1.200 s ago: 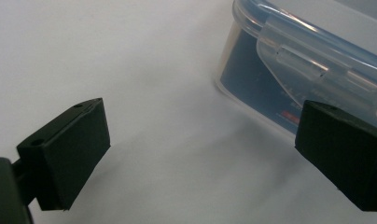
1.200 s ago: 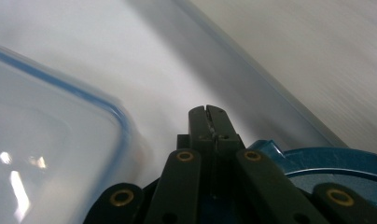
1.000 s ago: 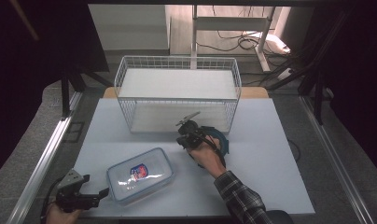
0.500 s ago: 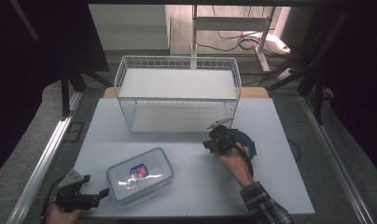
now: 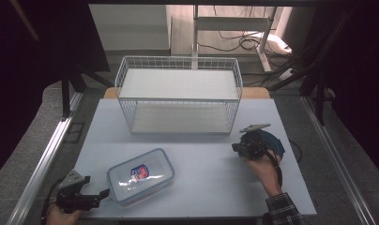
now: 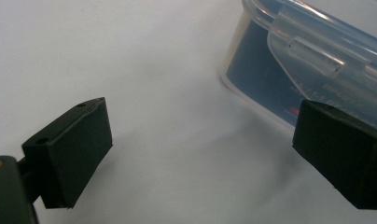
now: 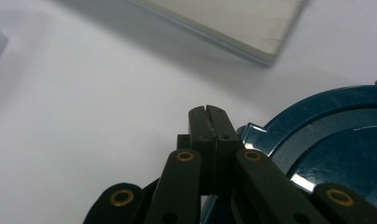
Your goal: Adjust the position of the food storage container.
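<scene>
On the white desk point(image 5: 201, 178), our right claw point(image 7: 208, 112) is clamped on a blue plate point(image 7: 336, 140); we keep it level. Left claw point(image 6: 200, 154) gapes empty beside the plastic box point(image 5: 140, 174).

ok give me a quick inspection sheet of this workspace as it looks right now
surface: pale table top, bare between the things.
job's things: clear lidded container with a red and blue label, lying flat at front left; dark blue round plate at right, under the right gripper.
clutter: nothing seen beyond a white wire basket standing at the back of the table.
grippers: left gripper open, beside the container's edge, not touching it; right gripper shut, nothing between its jaws, over the plate's rim.
cables: one trails from the right gripper along the hand; more lie on the floor behind the table.
surroundings: dark curtains, metal rails along both sides, a white stand behind.
</scene>
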`<move>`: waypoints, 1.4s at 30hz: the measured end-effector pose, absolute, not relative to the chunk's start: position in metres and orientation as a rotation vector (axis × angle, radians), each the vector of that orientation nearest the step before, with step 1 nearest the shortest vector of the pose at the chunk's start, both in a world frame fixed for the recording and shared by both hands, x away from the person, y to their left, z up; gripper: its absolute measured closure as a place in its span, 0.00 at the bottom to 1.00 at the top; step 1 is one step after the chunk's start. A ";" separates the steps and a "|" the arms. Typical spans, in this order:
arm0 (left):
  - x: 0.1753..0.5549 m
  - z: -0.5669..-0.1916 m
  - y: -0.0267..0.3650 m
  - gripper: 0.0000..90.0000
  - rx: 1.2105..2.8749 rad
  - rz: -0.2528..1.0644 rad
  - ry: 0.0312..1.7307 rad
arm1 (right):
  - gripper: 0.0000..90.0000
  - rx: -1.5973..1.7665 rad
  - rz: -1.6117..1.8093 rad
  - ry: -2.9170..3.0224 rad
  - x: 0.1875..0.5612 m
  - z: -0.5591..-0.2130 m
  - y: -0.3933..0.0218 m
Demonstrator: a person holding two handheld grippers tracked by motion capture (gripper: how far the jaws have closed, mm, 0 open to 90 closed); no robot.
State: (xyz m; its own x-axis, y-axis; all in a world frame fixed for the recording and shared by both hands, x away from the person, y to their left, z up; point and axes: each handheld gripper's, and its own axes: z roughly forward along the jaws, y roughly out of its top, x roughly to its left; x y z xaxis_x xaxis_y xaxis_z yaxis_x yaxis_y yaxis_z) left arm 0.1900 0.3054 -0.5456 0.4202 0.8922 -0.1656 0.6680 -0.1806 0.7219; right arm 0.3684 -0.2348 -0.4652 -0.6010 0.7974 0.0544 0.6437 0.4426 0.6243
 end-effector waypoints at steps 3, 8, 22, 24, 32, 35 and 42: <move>0.190 -0.545 0.306 0.05 1.917 0.374 1.326 | 1.00 1.278 0.890 2.428 0.369 -0.464 -0.245; 0.190 -0.544 0.305 0.07 1.927 0.354 1.346 | 1.00 1.287 0.863 2.379 0.370 -0.464 -0.260; 0.185 -0.533 0.282 0.77 2.061 0.287 1.237 | 0.99 1.151 0.988 2.391 0.344 -0.464 -0.248; 0.187 -0.534 0.280 0.91 2.056 0.266 1.239 | 0.99 1.136 0.999 2.412 0.343 -0.466 -0.244; 0.210 -0.533 0.268 1.00 2.036 0.205 1.237 | 0.99 1.122 1.032 2.445 0.336 -0.469 -0.238; 0.223 -0.532 0.258 1.00 2.049 0.210 1.219 | 0.99 1.117 1.042 2.453 0.334 -0.470 -0.237; 0.254 -0.528 0.241 1.00 2.037 0.224 1.186 | 0.99 1.123 1.045 2.471 0.329 -0.473 -0.234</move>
